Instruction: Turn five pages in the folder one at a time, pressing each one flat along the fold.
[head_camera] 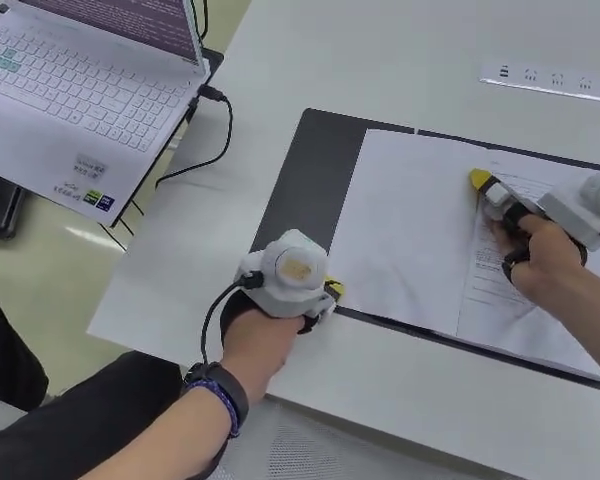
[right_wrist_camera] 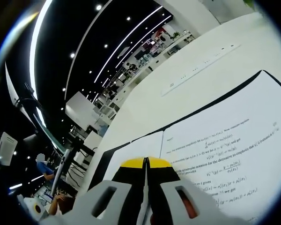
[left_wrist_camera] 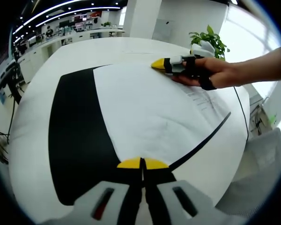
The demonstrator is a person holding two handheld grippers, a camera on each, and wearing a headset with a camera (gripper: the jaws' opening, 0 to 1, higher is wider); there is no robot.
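The folder [head_camera: 310, 170] is laid open across the middle and right of the head view, and its right end is cut off by the frame. There the left gripper [head_camera: 332, 290] is largely covered by its own body and the hand; a yellow tip is seen at the folder's lower edge. The right gripper [head_camera: 480, 181], partly hidden by the hand, is set at the upper right, on the fold between the blank page [head_camera: 410, 230] and the printed page [head_camera: 500, 290]. The print is blurred in the head view but readable in the right gripper view. In both gripper views the jaws are seen closed, tips together. The left tips seem to rest on the page's near edge; whether paper is pinched cannot be told.
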